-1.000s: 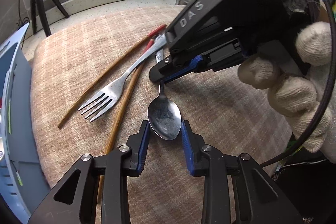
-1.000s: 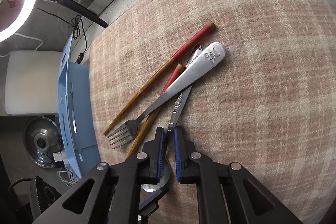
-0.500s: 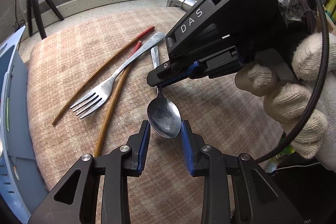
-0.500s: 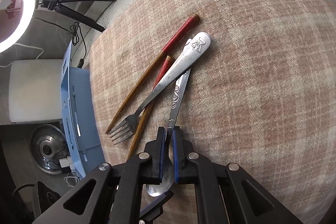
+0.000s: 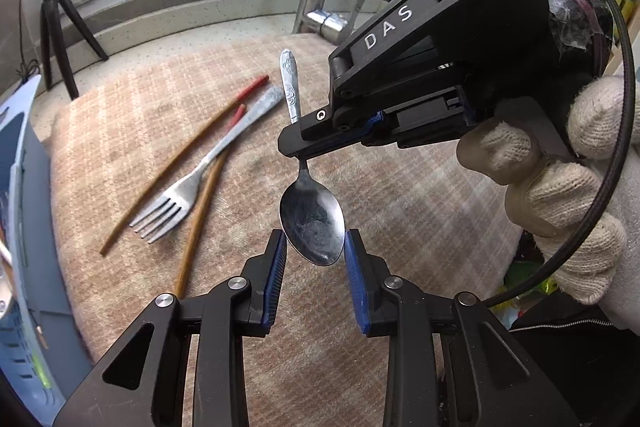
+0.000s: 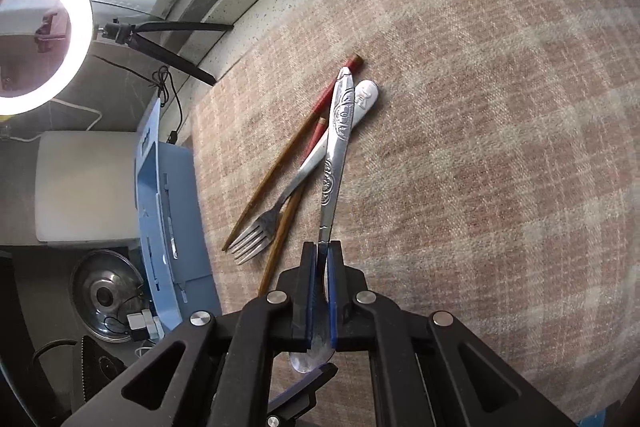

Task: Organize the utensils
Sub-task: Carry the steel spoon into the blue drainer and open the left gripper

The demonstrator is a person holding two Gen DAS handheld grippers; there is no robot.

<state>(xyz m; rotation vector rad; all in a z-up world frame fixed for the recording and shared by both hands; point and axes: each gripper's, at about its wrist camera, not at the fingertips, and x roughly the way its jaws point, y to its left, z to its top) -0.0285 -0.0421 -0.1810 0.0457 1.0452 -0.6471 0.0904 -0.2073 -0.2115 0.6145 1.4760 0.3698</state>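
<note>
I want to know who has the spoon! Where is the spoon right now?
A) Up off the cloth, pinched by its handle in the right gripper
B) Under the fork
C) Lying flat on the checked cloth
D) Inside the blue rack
A: the right gripper is shut on the spoon at its neck, and the spoon's handle sticks up above the cloth, where the fork lies.

Plaid cloth (image 5: 400, 195) over the counter, bearing a fork (image 5: 208, 183) and two chopsticks (image 5: 188, 163).
</note>
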